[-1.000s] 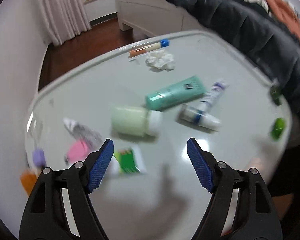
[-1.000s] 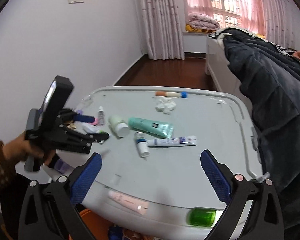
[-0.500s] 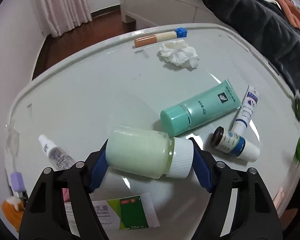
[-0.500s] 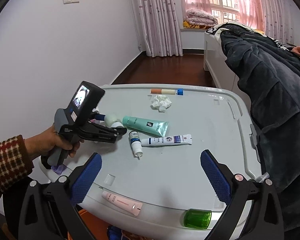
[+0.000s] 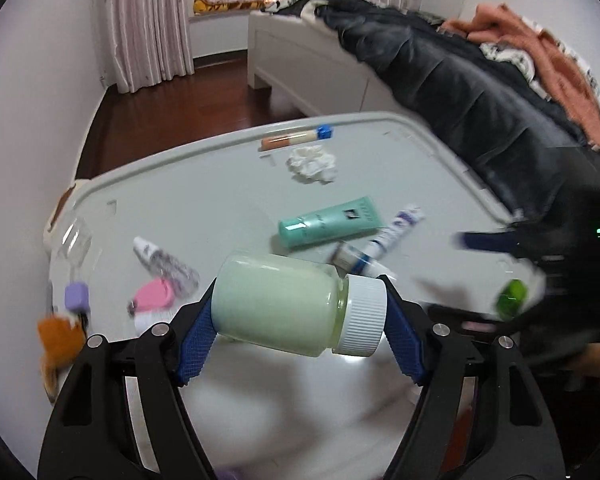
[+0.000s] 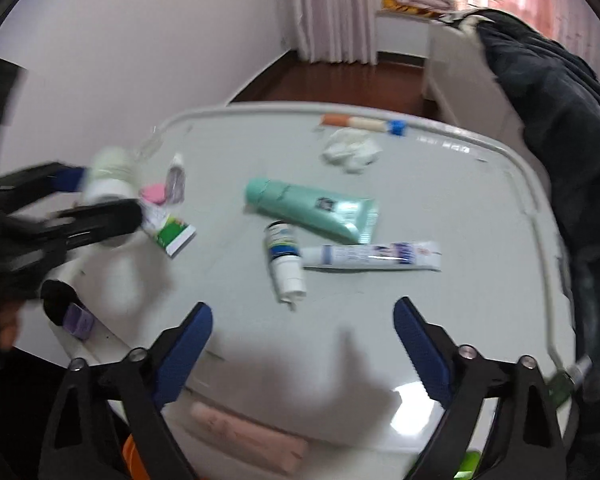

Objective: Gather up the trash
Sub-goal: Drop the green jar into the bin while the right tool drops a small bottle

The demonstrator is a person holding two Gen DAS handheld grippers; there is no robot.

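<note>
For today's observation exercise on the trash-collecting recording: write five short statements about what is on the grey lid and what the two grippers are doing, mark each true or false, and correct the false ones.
1. The left gripper holds a pale green bottle with a white cap. True.
2. The right gripper grips the teal tube. False: nothing is between its jaws, which have just been closing.
3. A crumpled white tissue lies on the grey lid. True.
4. The teal tube stands upright. False: it lies flat.
5. The white toothpaste-style tube lies beside a small white dropper bottle. True.
</note>
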